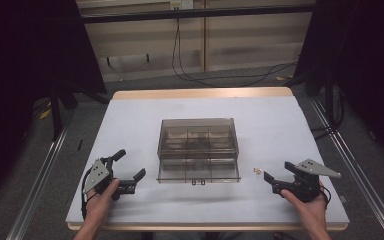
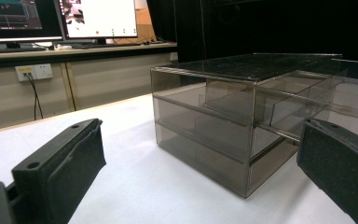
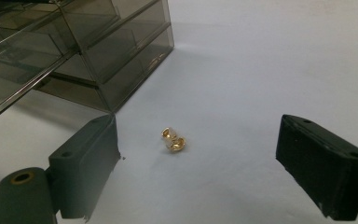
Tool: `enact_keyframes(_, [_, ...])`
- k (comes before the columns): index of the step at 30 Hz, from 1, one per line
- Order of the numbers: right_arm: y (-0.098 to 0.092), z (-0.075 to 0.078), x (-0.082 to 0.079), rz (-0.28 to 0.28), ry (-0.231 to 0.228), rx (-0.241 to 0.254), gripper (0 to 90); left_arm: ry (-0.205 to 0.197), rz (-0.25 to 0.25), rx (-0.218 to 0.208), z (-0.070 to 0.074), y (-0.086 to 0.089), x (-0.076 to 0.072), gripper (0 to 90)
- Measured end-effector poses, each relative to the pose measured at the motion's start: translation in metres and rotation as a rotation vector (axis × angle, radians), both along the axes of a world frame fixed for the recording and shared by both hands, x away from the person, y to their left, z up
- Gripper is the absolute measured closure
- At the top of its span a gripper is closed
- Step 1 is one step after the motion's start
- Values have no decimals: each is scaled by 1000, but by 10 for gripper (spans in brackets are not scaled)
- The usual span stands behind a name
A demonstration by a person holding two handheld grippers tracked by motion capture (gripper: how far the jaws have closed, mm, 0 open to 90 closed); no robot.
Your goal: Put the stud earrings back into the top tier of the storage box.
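1. Left gripper (image 1: 129, 169), nearest the person and left of the box (image 1: 198, 149): jaws spread wide with nothing between them. It rests low on the table (image 1: 130, 120), apparently parked, aimed toward the box's left front corner.
2. Right gripper (image 1: 277, 176), right of the box and level with the left one: jaws likewise wide apart and empty. In the right gripper view the gap frames the trinket (image 3: 174, 140), which suggests it is lined up for a pick.
3. Trinket, a small gold-coloured item, lies on the bare table just right of the box's front right corner, between the box and the right gripper, touching neither. It is too small for its type to be told; its slight long axis appears to run across the line of the jaws, though this is uncertain.
4. Box, a smoky clear drawer unit at the table's centre: its long axis runs left to right. A lower drawer (image 1: 198, 171) is pulled out toward the person, probably to receive the trinket. Dividers split the interior into compartments.
5. Beyond the box: the table's far edge, then floor cables (image 1: 215, 77) and a wall.
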State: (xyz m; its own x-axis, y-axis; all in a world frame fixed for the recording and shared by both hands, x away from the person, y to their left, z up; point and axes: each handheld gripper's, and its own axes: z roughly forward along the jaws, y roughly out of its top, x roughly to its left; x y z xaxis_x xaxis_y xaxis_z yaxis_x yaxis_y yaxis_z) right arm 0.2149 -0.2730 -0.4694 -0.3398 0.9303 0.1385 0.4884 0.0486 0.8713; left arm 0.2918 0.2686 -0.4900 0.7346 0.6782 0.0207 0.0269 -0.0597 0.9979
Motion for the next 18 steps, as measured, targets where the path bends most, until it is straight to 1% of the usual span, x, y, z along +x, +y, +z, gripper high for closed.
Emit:
enact_keyframes(3, [1, -1, 1, 12, 5, -4, 113, -1, 0, 0, 0, 0, 0, 7])
enact_keyframes(4, [1, -1, 1, 8, 9, -2, 102, -2, -1, 8, 0, 1, 0, 7])
enact_keyframes(6, [1, -2, 3, 12, 8, 0, 92, 1, 0, -6, 0, 0, 0, 7])
enact_keyframes(7, [1, -2, 3, 12, 8, 0, 92, 1, 0, -6, 0, 0, 0, 7])
enact_keyframes(8, [1, -2, 4, 18, 17, 0, 91, -2, 0, 7, 0, 1, 0, 7])
enact_keyframes(9, [1, -2, 4, 18, 17, 0, 91, -2, 0, 7, 0, 1, 0, 7])
enact_keyframes(11, [2, 0, 5, 40, 5, -6, 98, -1, 0, 0, 0, 0, 0, 7])
enact_keyframes(12, [2, 0, 5, 40, 5, -6, 98, -2, -2, 6, 0, 1, 0, 7])
enact_keyframes(13, [3, 1, 5, 54, 9, 0, 100, 0, 0, 3, 0, 0, 0, 7])
enact_keyframes(14, [4, 3, 6, 70, 12, 13, 109, 3, 0, -3, 0, 0, 0, 7])
enact_keyframes(15, [4, 3, 6, 70, 12, 13, 109, 3, 0, -3, 0, 0, 0, 7])
enact_keyframes(16, [4, 4, 7, 79, 10, 14, 138, 2, 1, -2, 0, 0, 0, 7])
enact_keyframes(17, [4, 5, 8, 95, 17, 18, 160, 1, 1, -1, 0, 0, 0, 7])
enact_keyframes(18, [4, 7, 10, 126, 43, 30, 198, 3, 0, -3, 0, 0, 0, 7])
